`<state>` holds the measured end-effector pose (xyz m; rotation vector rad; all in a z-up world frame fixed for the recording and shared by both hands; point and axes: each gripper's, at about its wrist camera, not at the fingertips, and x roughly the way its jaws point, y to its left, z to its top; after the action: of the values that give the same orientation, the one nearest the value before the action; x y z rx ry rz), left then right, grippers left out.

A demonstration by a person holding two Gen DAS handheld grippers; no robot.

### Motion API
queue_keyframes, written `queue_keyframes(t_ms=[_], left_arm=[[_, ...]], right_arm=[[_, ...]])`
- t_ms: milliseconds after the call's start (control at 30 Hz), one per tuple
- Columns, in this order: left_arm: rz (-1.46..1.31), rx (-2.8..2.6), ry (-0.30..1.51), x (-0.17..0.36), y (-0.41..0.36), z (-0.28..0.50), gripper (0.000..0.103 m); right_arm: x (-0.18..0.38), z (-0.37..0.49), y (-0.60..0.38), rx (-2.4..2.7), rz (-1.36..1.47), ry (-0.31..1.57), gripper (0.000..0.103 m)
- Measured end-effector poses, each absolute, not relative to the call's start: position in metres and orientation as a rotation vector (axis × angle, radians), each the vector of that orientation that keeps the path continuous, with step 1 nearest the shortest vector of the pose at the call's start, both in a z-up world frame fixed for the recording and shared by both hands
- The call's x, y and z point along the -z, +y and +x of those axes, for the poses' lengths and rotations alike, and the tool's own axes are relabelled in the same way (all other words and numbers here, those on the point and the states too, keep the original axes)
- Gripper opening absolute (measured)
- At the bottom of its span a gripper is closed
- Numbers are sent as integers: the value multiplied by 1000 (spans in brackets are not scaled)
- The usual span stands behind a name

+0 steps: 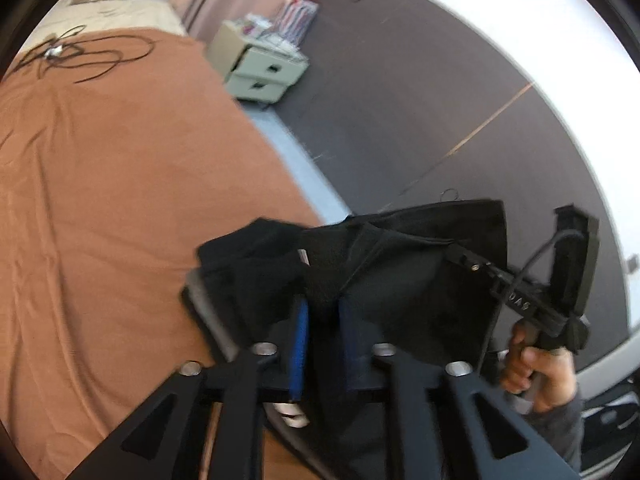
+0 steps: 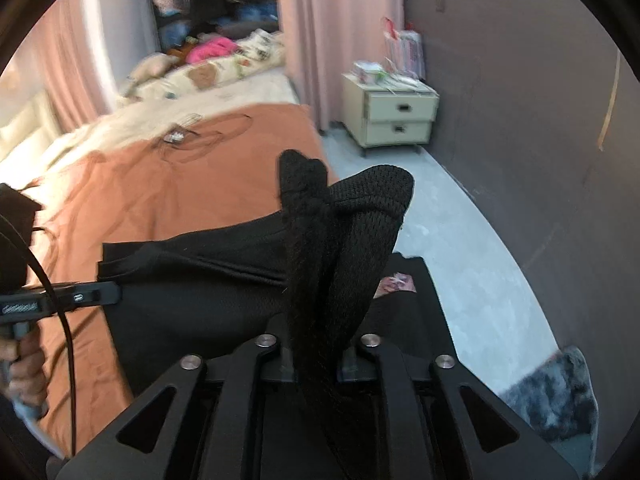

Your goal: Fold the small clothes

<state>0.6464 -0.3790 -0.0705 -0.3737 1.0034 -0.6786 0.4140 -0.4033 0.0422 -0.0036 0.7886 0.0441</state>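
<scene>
Right, an orange blanket covers the bed, cables lying on it, a nightstand by the wall. Black garment hangs stretched between both grippers: left gripper jaws slightly apart with cloth between them, right gripper jaws clamped on a bunched corner.

Both grippers angled downward, left gripper and right gripper part-open.
</scene>
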Motion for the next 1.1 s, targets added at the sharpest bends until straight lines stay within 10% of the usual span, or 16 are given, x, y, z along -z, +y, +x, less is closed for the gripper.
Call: queue_keyframes(t_ms=[100, 867, 1100], left_arm=[[-378, 637, 1008, 80, -371, 649, 47], [-288, 509, 1000, 53, -306, 574, 56], [-259, 493, 972, 23, -289, 534, 74]], right_arm=[[-40, 426, -407, 60, -4, 825, 53], [-82, 282, -453, 79, 115, 819, 54], [-100, 249, -443, 54, 95, 810, 62]])
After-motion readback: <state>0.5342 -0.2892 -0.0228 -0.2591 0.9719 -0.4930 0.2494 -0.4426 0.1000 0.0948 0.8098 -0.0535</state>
